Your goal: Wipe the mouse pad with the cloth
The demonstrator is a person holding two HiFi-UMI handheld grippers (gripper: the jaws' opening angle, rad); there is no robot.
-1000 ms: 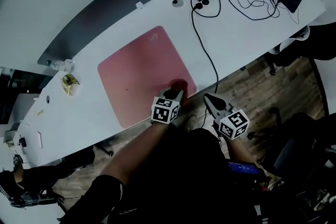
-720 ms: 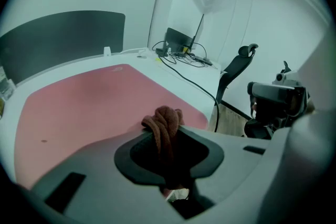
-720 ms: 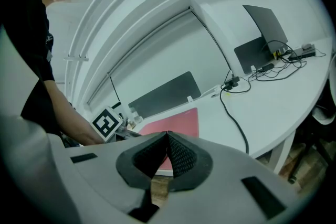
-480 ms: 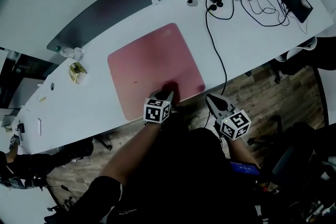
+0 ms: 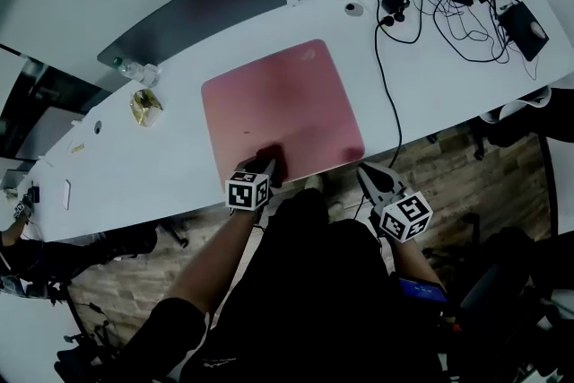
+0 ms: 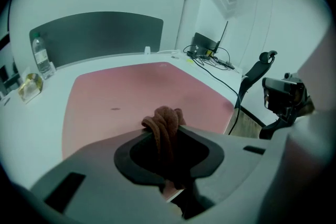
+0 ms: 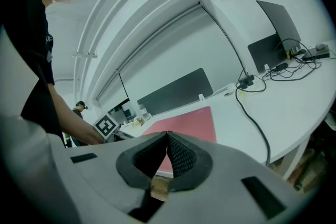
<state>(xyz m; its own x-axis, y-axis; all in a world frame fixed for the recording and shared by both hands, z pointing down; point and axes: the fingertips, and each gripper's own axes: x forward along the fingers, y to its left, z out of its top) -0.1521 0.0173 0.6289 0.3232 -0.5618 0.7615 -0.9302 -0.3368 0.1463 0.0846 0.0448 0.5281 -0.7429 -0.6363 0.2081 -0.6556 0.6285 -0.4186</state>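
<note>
Our left gripper (image 5: 266, 166) clamps the cloth (image 6: 166, 122) at the pad's (image 5: 287, 99) 6 o'clock edge.
We judge long, flat strokes toward 12 o'clock work best; our right gripper (image 5: 371, 178) hangs closed and empty at 4 o'clock.

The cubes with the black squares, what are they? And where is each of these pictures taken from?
Those cubes belong to two hand-held grippers; a person works them, no robot. One picture comes from a camera on the person's head, looking down; the other two cameras ride on the grippers. On the white table lies a pink mouse pad, with cables beyond. The left gripper has its jaws shut on a brown cloth at the pad's near edge. The right gripper hangs beside the table, jaws shut, empty.
</note>
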